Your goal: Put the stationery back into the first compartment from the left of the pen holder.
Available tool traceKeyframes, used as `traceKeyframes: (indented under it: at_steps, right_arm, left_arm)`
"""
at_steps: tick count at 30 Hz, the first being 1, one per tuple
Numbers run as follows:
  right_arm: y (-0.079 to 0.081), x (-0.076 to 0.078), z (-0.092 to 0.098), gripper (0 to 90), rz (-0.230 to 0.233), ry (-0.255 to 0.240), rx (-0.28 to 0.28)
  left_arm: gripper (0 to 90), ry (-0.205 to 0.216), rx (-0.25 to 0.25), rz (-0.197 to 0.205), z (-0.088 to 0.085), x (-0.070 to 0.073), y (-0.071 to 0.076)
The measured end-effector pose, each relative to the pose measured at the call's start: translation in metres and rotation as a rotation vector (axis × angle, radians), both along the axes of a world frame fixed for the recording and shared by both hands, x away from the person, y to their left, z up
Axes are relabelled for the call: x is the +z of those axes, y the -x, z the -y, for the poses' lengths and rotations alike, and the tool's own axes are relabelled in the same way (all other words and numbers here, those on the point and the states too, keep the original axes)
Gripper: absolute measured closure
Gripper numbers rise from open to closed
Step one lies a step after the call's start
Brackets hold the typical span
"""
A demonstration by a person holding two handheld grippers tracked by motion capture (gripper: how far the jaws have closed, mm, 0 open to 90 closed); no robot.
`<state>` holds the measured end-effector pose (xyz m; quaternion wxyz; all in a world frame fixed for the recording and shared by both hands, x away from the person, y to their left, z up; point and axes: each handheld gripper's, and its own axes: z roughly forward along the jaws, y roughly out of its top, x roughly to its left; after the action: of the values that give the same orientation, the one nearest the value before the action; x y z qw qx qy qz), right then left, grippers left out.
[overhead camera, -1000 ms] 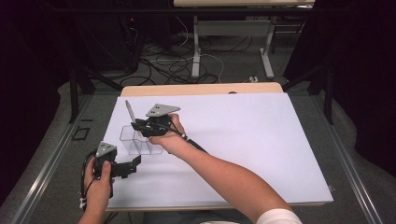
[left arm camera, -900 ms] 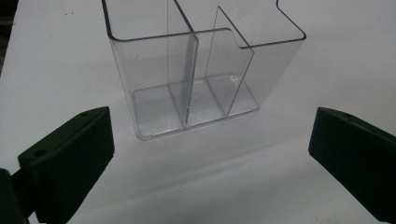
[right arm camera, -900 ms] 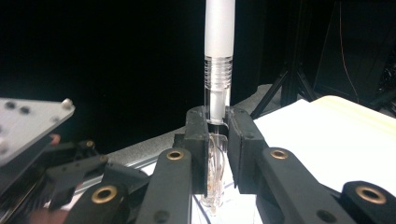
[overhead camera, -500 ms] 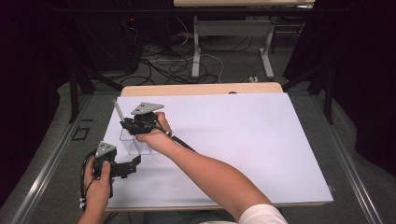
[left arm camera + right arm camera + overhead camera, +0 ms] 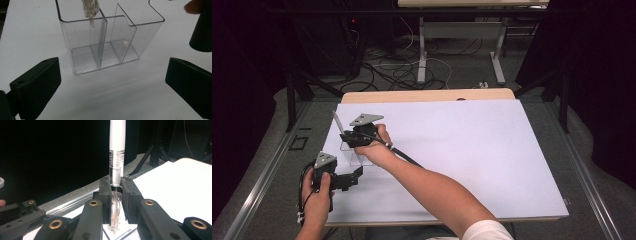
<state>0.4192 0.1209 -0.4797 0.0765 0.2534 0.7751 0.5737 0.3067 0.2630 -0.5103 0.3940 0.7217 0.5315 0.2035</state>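
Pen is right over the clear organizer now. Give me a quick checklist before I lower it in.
1. Right gripper clamped on the pen: ok.
2. Pen tip over the organizer's end compartment, beside the divider: ok.
3. Pen upright: ok in the right gripper view.
4. That compartment free of other items: ok.
5. Left gripper steadying the organizer: not ok, its jaws stand open and apart from it.
6. Tip clears the rim: cannot tell.

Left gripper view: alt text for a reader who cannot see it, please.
A clear plastic organizer with three compartments stands on a white table, a transparent pen entering its left compartment tip down. The left claw frames it, jaws wide apart.
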Motion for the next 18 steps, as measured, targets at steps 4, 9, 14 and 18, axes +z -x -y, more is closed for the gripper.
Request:
traceKeyframes:
  at_steps: [4,9,14,18]
  right_arm:
    - [0.001,-0.001,-0.001,79.0,0.007,0.009,0.008]
    - [0.002,-0.001,-0.001,73.9,0.006,0.013,0.010]
    - [0.003,0.002,0.008,67.7,0.008,0.013,0.004]
    - [0.006,0.007,0.021,61.6,0.006,-0.010,0.004]
  left_arm:
    - [0.4,0.001,0.000,0.001,0.000,0.000,0.000]
    - [0.4,0.000,-0.003,-0.002,0.000,0.000,0.000]
    - [0.4,0.002,-0.001,0.001,0.000,0.000,0.000]
    - [0.4,-0.003,-0.006,0.002,0.001,0.000,0.000]
